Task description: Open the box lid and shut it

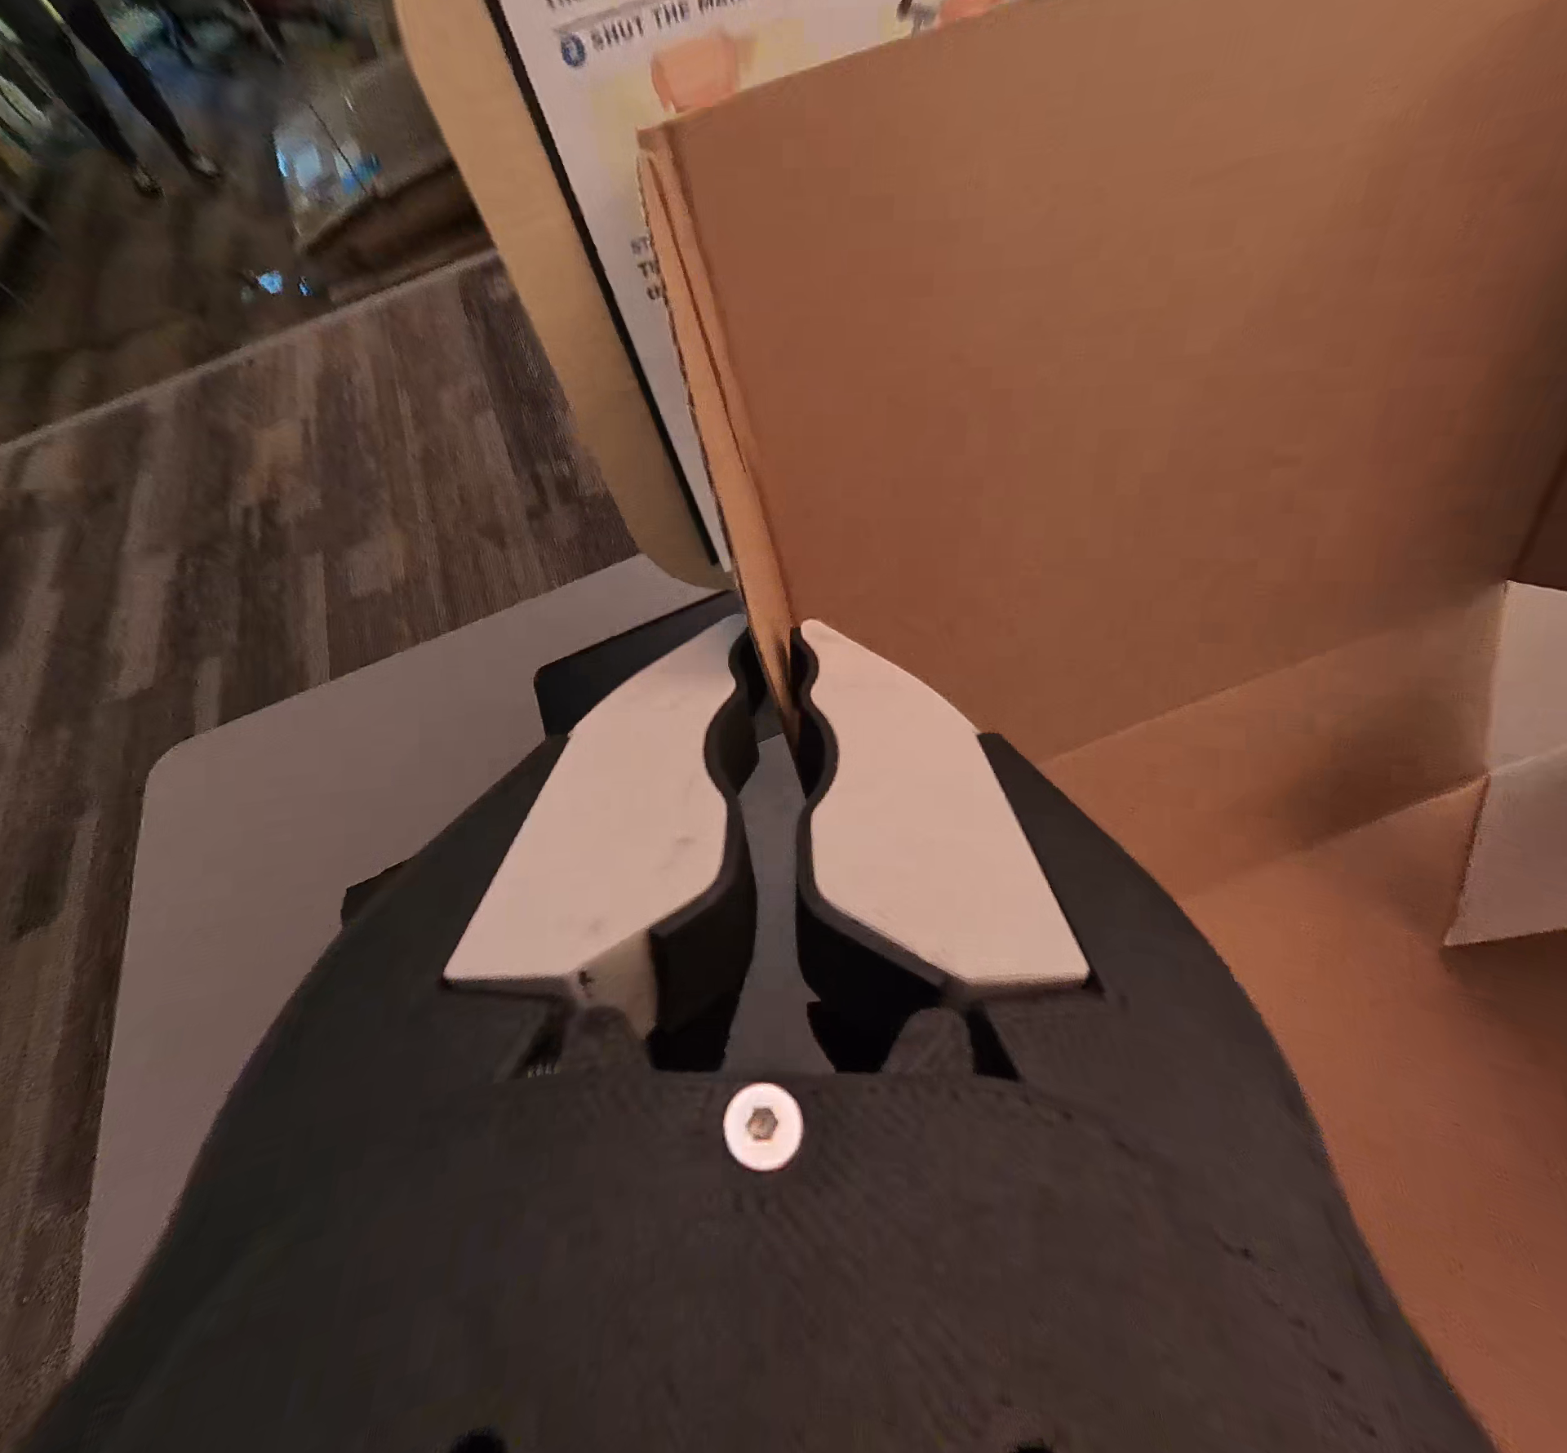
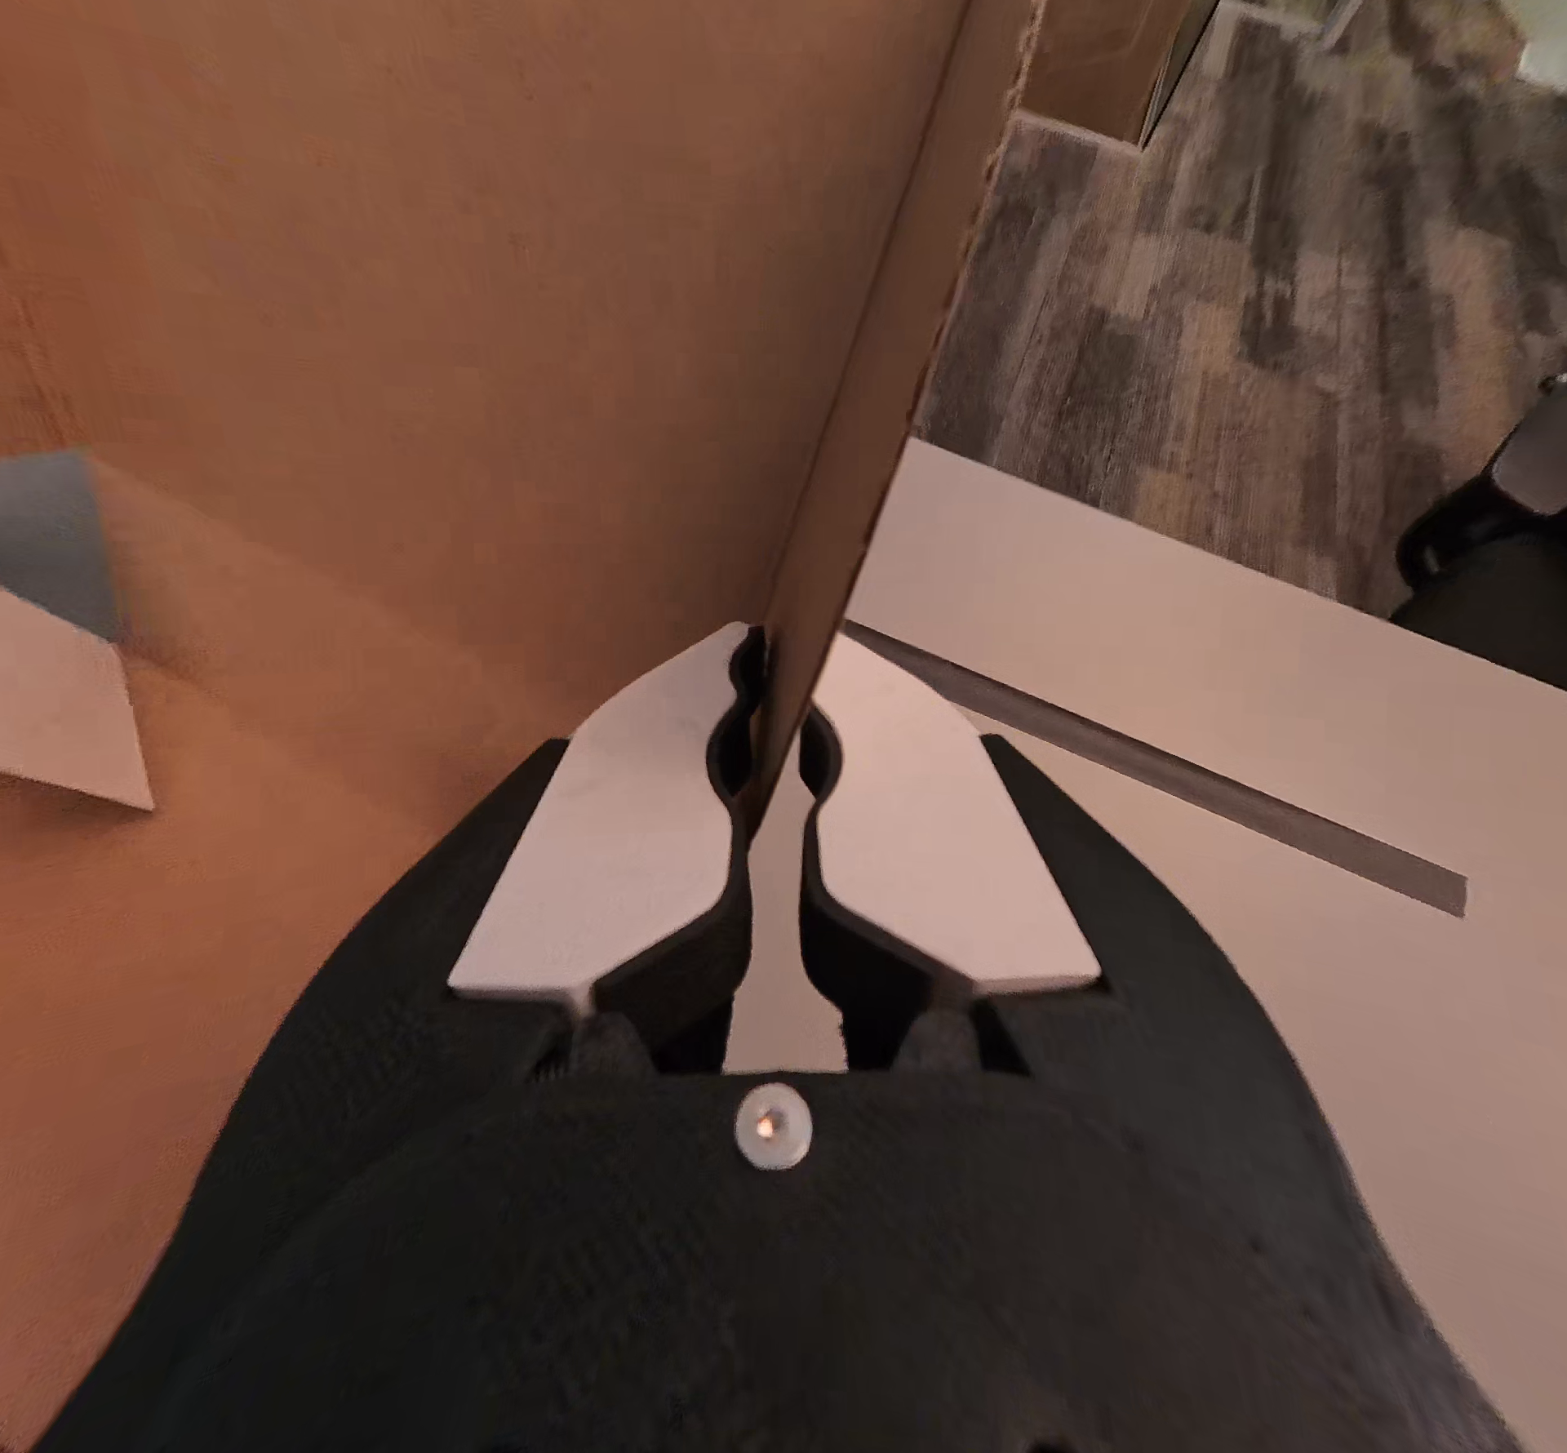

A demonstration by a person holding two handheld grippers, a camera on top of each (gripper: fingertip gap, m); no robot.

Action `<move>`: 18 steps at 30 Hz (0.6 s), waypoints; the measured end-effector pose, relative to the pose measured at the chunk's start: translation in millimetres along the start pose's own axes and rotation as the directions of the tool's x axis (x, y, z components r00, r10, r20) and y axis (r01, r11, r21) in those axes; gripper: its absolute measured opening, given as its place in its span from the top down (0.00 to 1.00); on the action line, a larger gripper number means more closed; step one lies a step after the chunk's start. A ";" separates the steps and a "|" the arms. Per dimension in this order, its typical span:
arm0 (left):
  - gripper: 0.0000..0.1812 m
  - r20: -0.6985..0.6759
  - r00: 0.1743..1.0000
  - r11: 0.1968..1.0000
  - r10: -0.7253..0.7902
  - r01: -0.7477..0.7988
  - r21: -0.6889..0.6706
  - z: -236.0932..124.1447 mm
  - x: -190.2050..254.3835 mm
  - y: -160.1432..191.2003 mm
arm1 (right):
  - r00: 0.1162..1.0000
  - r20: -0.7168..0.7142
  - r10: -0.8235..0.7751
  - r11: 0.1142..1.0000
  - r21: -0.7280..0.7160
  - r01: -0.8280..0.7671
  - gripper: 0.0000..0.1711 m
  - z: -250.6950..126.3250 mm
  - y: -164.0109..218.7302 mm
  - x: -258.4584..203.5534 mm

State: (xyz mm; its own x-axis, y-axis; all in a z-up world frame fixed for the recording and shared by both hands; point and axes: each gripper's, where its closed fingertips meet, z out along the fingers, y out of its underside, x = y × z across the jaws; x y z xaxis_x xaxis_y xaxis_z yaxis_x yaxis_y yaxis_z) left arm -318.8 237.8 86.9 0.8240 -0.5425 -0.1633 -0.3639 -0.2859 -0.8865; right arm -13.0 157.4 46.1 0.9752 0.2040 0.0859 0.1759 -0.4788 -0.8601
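A brown cardboard mailer box lies open on a white table. Its lid stands upright, also seen in the right wrist view. My left gripper is shut on the lid's left side flap, pinching its edge between the fingertips. My right gripper is shut on the lid's right side flap in the same way. The box floor lies open below the lid, with a white inner flap at the right; another white flap shows in the right wrist view.
A printed instruction card stands behind the lid. The white table ends close at the left, with patterned grey carpet beyond. In the right wrist view the table has a dark seam, and a dark chair base stands beyond.
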 end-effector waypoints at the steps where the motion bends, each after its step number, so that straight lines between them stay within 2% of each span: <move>1: 0.98 0.008 1.000 0.999 -0.002 0.002 0.035 -11.4 2.0 2.1 | 1.000 0.008 -0.012 1.000 0.026 0.012 0.96 -9.0 2.1 -6.1; 2: 0.98 0.015 1.000 0.997 -0.003 0.002 0.072 -22.3 4.2 4.7 | 0.999 0.015 -0.028 0.999 0.043 0.027 0.95 -17.5 5.1 -11.9; 4: 0.99 0.028 1.000 0.991 0.000 -0.004 0.132 -41.9 9.6 12.3 | 0.999 -0.006 -0.042 0.994 0.098 0.042 0.85 -35.7 3.6 -17.3; 7: 0.99 0.058 0.998 0.984 0.012 -0.022 0.174 -63.3 17.1 27.9 | 1.000 0.009 -0.014 0.980 0.201 0.012 0.83 -66.8 -15.0 -24.3; 9: 0.99 0.046 0.999 0.983 -0.005 -0.003 0.185 -72.4 21.4 35.2 | 1.000 0.017 -0.006 0.979 0.204 0.002 0.86 -80.1 -24.0 -25.4; 15: 0.99 0.018 0.998 0.979 -0.052 0.048 0.198 -84.7 25.3 36.2 | 0.996 0.085 0.040 0.991 -0.134 -0.029 0.86 -69.3 11.2 -29.6; 17: 0.99 0.022 0.999 0.980 -0.048 0.043 0.193 -84.4 26.8 36.5 | 0.994 0.103 0.046 0.986 -0.165 -0.028 0.95 -64.9 17.1 -31.2; 18: 0.99 0.024 0.999 0.981 -0.046 0.041 0.188 -83.9 27.5 36.5 | 0.994 0.088 0.060 0.985 -0.168 -0.045 0.97 -64.4 18.0 -29.0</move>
State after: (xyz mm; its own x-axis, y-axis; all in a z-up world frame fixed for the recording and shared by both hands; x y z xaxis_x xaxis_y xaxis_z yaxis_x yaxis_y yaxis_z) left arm -345.9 146.2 86.4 0.8504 -0.5092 -0.1325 -0.2416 -0.1542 -0.9581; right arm -29.5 87.9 60.6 0.9684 0.2491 -0.0107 0.1522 -0.6244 -0.7661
